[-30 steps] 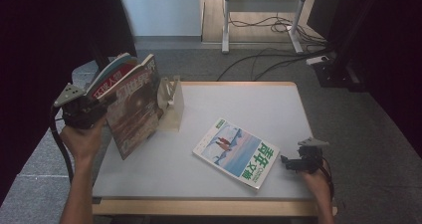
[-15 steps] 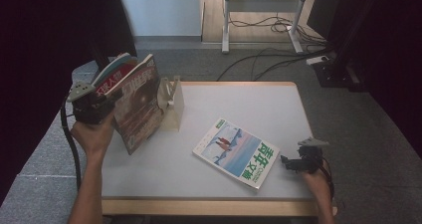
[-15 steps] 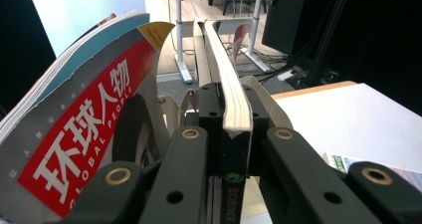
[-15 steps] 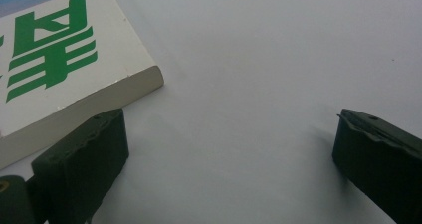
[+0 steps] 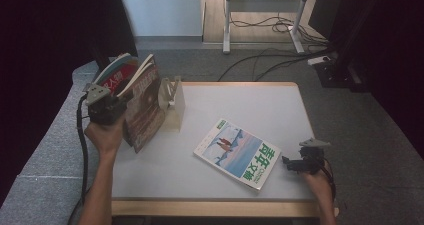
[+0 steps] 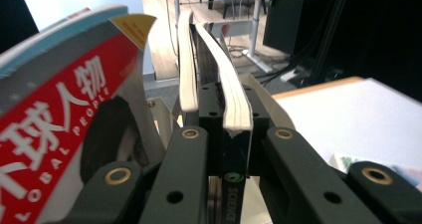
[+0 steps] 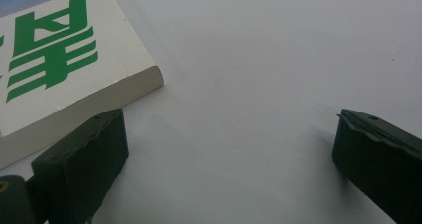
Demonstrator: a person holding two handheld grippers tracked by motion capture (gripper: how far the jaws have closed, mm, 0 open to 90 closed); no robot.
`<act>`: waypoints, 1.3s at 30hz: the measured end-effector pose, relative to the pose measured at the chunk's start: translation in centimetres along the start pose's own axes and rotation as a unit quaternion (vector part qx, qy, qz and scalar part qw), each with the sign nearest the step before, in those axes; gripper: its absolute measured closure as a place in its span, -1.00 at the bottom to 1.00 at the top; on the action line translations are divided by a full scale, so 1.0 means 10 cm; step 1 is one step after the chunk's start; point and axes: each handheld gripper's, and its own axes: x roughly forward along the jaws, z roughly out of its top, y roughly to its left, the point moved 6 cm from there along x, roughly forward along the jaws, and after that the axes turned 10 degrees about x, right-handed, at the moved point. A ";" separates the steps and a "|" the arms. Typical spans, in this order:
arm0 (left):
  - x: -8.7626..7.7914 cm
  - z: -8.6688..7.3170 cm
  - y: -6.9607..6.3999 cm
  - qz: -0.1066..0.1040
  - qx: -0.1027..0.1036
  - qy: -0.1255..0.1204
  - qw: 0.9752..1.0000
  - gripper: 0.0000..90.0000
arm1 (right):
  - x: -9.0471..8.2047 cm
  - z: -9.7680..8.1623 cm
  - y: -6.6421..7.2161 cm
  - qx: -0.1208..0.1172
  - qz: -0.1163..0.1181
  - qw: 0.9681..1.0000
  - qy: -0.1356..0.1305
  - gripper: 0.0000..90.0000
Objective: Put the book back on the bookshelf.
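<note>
While the left gripper (image 5: 114, 106) pinches one brown magazine (image 5: 145, 110) upright at the rack (image 5: 172, 97), beside two leaning magazines (image 5: 116, 75), the right gripper (image 5: 292, 163), jaws spread, rests beside one flat magazine (image 5: 237, 152).

three magazines (image 5: 142, 105), one stand (image 5: 172, 102), two tools (image 5: 102, 107).

Soft, even light is falling on the white table (image 5: 280, 105) from above, while both sides of the high view are sinking into near black. In the left gripper view the red magazine (image 6: 64, 129) is blurring — too close. Only faint shadows are lying beside the right gripper (image 7: 229, 159) jaws.
</note>
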 end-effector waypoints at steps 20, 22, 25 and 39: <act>0.04 -0.18 -0.02 -0.010 -0.003 0.001 1.000 0.85 | 0.00 0.00 0.00 0.000 0.000 1.000 0.000 -0.99; 0.04 -0.18 0.00 -0.012 -0.009 -0.002 1.000 0.85 | 0.00 0.00 0.00 0.000 0.000 1.000 0.000 -0.99; 0.03 -0.20 0.01 -0.012 -0.012 -0.003 1.000 0.82 | 0.00 0.00 0.00 0.000 0.000 1.000 0.000 -0.99; -0.04 -0.47 -0.03 -0.043 -0.035 0.011 0.998 0.58 | 0.00 0.00 0.00 0.000 0.000 1.000 0.000 -0.99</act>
